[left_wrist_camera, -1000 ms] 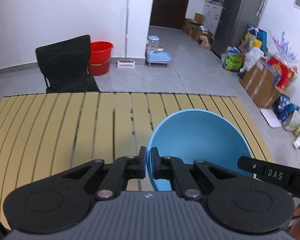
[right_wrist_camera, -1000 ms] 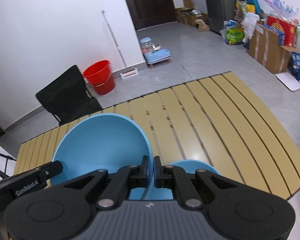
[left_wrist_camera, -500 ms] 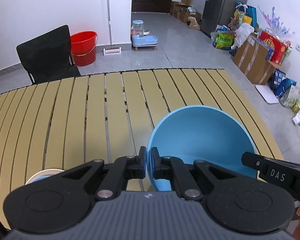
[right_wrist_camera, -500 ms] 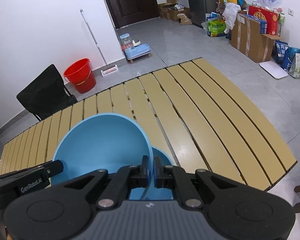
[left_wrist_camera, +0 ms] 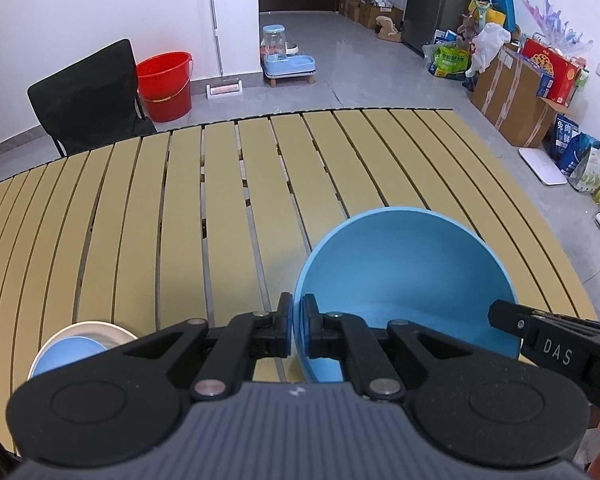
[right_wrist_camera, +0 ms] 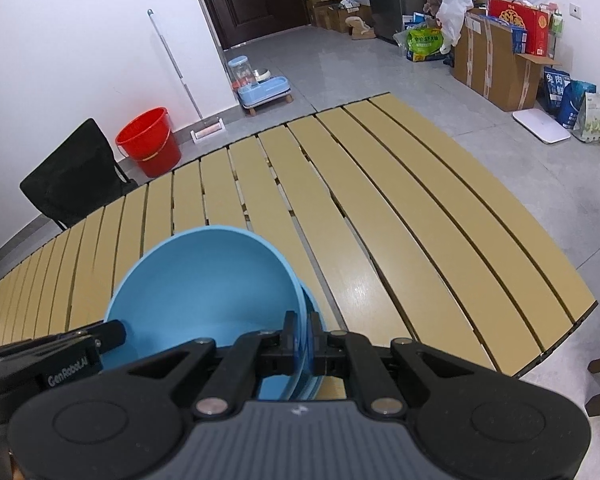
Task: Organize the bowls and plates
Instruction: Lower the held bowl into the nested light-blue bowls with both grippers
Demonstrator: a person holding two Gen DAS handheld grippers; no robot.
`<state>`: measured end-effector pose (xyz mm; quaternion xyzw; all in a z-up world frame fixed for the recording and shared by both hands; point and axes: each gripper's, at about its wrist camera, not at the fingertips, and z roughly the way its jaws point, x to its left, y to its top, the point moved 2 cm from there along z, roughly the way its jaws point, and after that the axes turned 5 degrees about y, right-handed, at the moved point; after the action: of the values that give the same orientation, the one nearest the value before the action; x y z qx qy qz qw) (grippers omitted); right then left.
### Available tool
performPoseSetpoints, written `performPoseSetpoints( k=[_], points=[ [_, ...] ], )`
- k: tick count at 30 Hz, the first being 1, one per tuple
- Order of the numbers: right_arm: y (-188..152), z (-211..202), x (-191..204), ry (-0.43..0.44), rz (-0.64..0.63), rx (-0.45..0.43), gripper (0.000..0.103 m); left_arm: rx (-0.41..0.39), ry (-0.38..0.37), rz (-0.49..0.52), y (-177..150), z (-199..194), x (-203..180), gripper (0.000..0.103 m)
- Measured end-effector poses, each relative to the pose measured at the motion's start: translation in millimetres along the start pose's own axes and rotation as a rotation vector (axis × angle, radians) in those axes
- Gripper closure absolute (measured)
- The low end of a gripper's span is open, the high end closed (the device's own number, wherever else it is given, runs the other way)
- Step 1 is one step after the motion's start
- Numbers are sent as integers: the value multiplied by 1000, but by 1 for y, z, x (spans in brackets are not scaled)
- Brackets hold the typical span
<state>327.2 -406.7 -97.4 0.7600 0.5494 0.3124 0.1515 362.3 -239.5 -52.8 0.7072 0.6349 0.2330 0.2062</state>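
While both grippers [left_wrist_camera: 297, 330] [right_wrist_camera: 303, 344] clamp the blue bowl [left_wrist_camera: 404, 292], only the right view shows a second bowl [right_wrist_camera: 314, 320] beneath.

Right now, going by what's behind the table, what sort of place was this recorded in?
Most likely a lived-in home, in a general-purpose room rather than a lab. Beyond the slatted table there is a pet feeder on the tiled floor, a red bucket by the wall, and cardboard boxes stacked with shopping bags.

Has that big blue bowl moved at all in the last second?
Yes. The big blue bowl has sunk toward the slatted table, onto a second blue dish beneath.
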Motion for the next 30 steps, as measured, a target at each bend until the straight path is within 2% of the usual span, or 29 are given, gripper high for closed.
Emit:
performPoseSetpoints(
  k=[13, 26, 30],
  points=[
    [-5, 13, 2, -30, -35, -10, 99, 29, 13, 11, -1, 13, -6, 97],
    [-13, 21, 5, -44, -43, -14, 99, 38, -8, -7, -3, 23, -3, 97],
    [-13, 20, 2, -33, -33, -21, 95, 25, -22, -8, -4, 17, -1, 94]
  ],
)
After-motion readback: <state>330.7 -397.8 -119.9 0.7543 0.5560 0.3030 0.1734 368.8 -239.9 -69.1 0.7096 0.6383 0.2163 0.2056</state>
